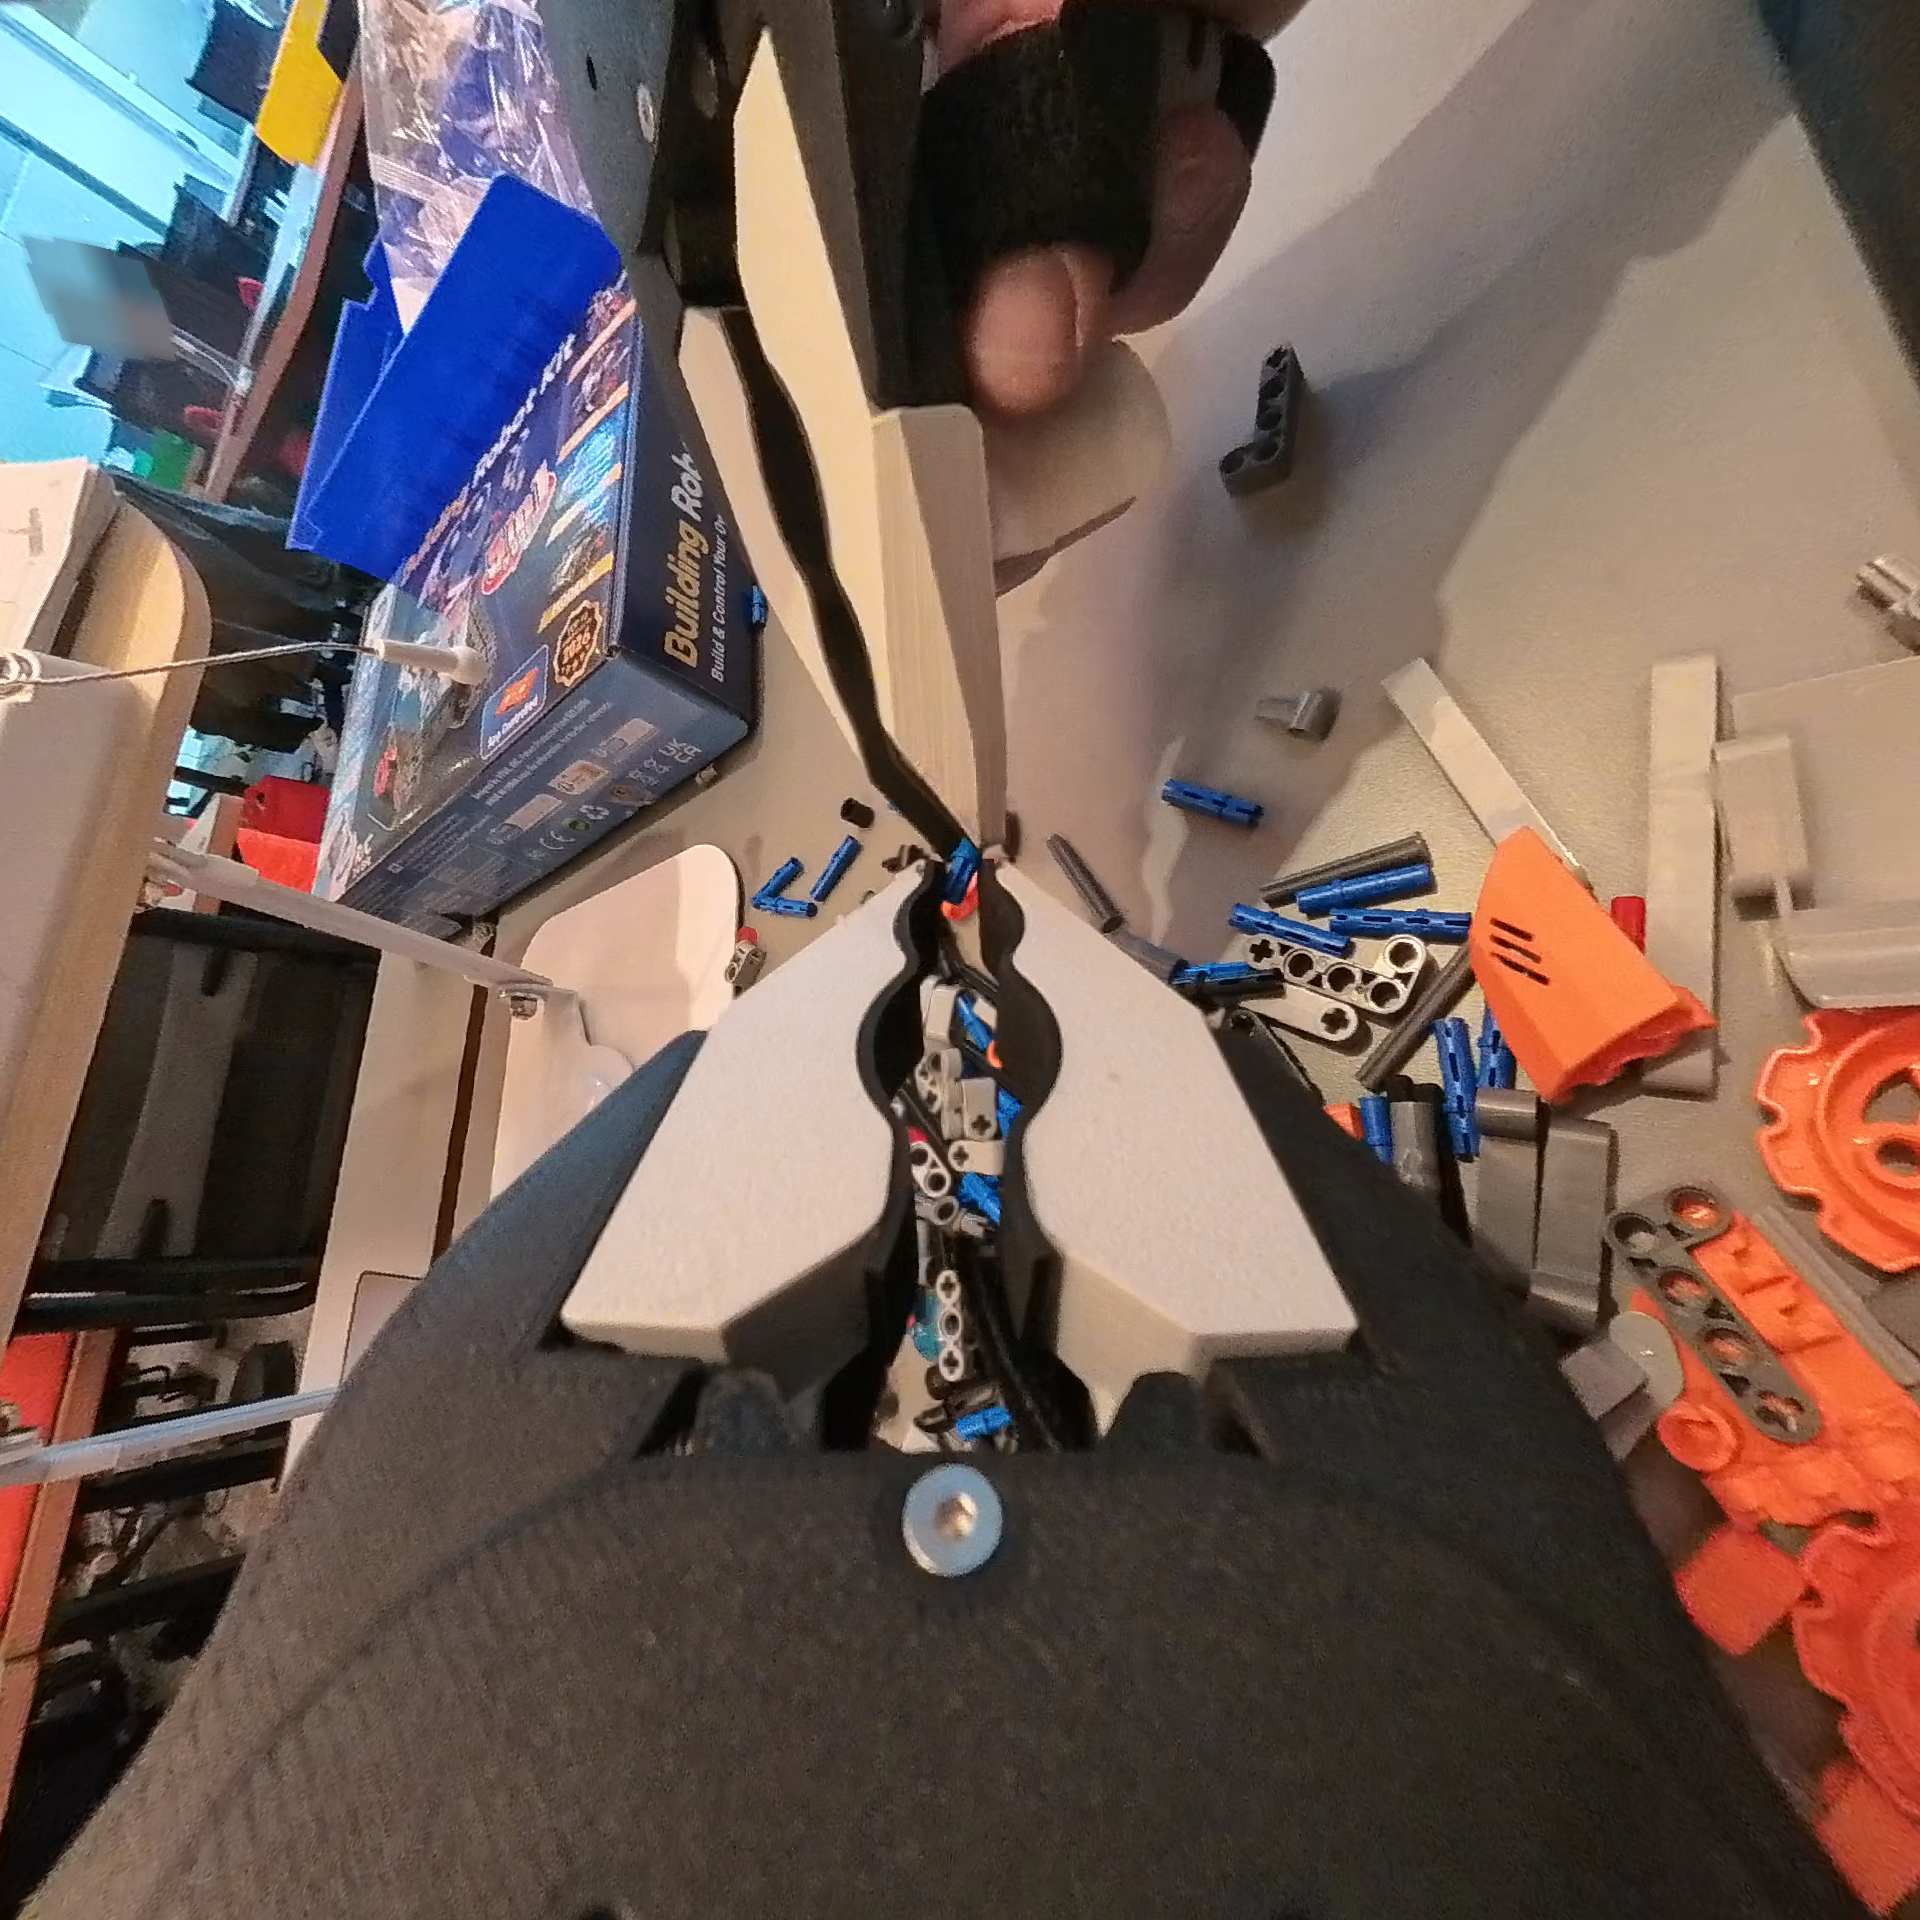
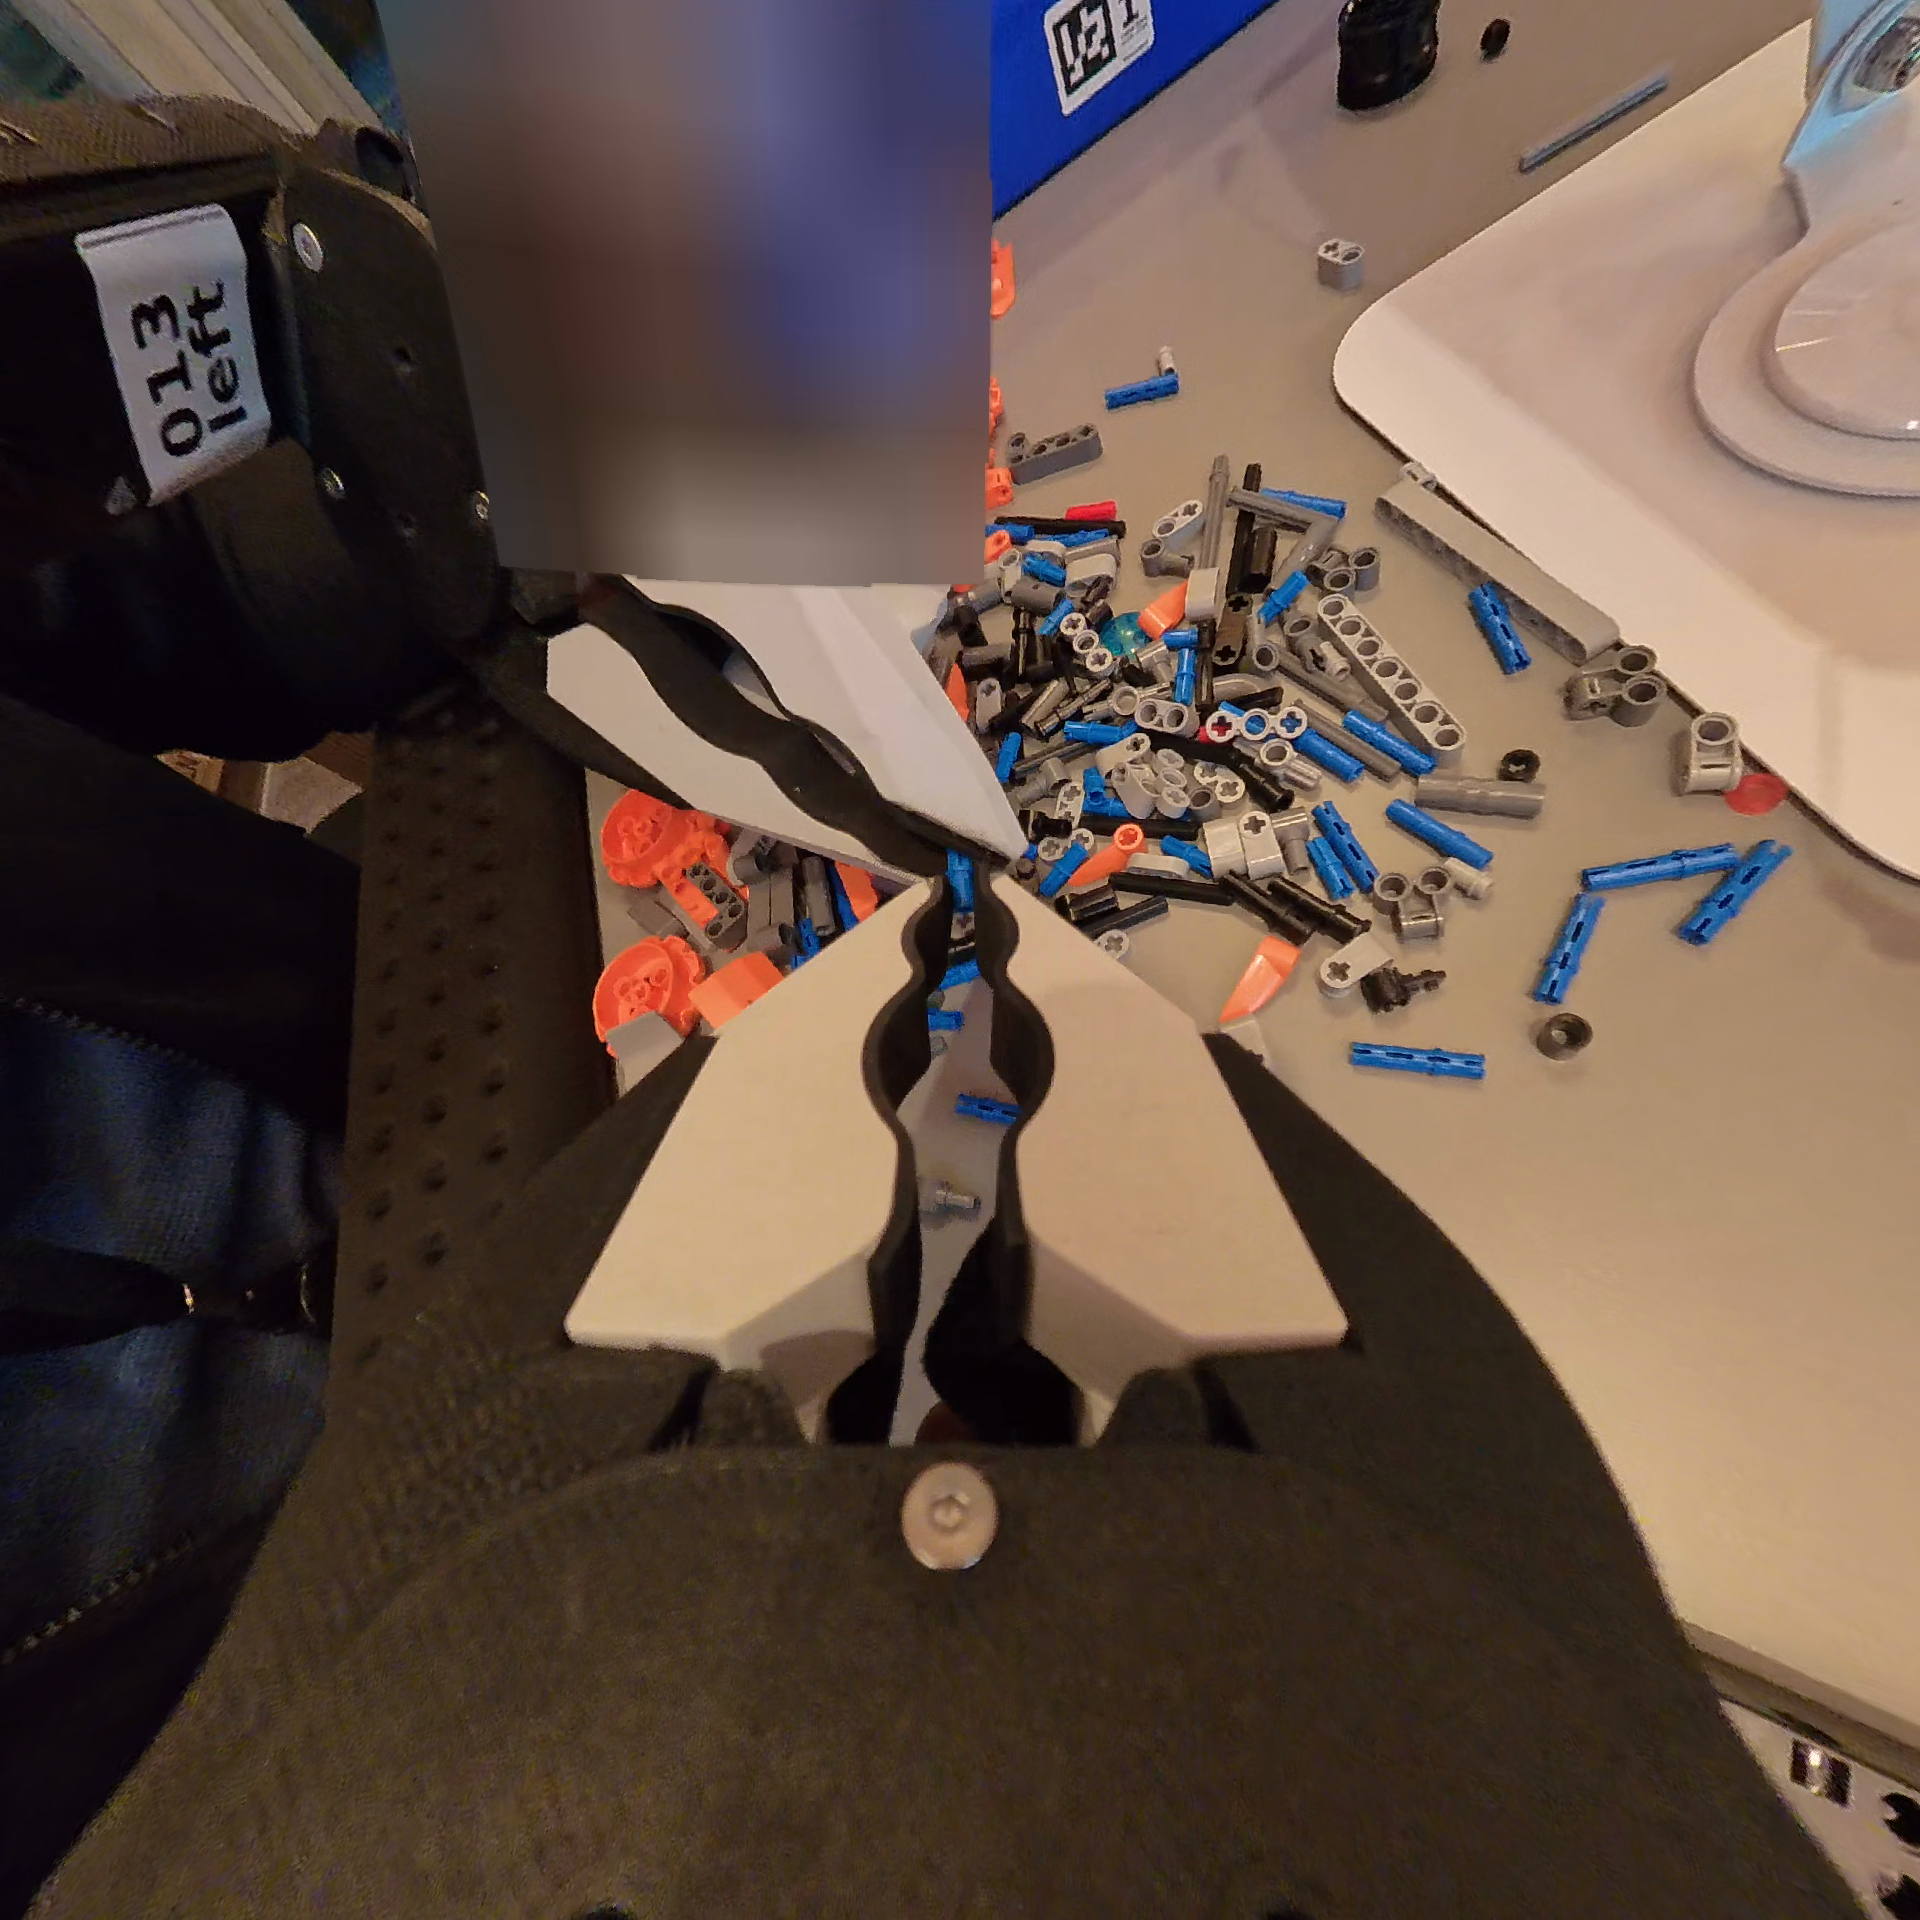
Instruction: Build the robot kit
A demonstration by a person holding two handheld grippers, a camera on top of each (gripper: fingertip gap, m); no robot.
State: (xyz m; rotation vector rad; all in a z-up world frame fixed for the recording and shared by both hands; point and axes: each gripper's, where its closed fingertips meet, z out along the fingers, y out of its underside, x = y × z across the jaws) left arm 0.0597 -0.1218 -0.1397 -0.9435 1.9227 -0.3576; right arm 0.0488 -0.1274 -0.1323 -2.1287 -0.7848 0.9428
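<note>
Tabletop (image 2: 1403,1299): grey, strewn with small building-kit parts; a white board (image 2: 1558,416) lies at its far right corner.
Kit box (image 1: 582,665): dark blue, along the tabletop's far edge.
Parts pile (image 2: 1195,717): grey, black and blue pieces heaped mid-table; orange wheels (image 2: 655,831) beside it.
Left gripper (image 1: 961,878): jaws nearly shut, pinching one end of a blue pin (image 1: 962,864).
Right gripper (image 2: 961,883): jaws nearly shut on the same blue pin, tip to tip with the left.
Handling, my judgement: keep both tips aligned and the squeeze light, or the pin may twist out.
</note>
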